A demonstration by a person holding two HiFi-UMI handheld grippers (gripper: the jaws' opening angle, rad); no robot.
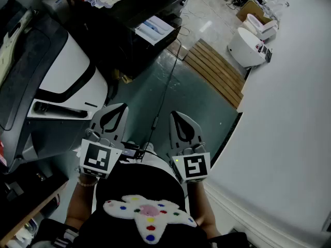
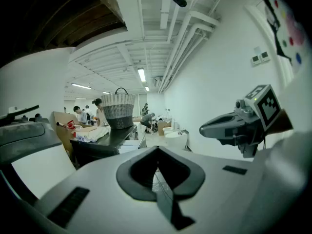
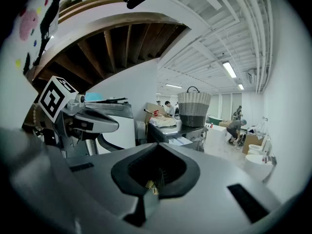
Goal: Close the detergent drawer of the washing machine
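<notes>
**Kid:** Where's the drawer (image 1: 154, 29)?

**Helper:** Upper middle, sticking out of the black washer (image 1: 155, 4). The left claw (image 1: 118, 109) and right claw (image 1: 175, 114) are far from it, shut and holding nothing.

**Kid:** What could go wrong?

**Helper:** A crooked push might jam it.

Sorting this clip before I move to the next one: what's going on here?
A person holds a pair of tongs in each hand, low in front of the body. The left tongs and the right tongs are both shut and empty, touching nothing. Ahead, the dark washing machine has its detergent drawer pulled out, well apart from both tongs, so the closing has not begun. A wicker basket stands on top of the machine.
</notes>
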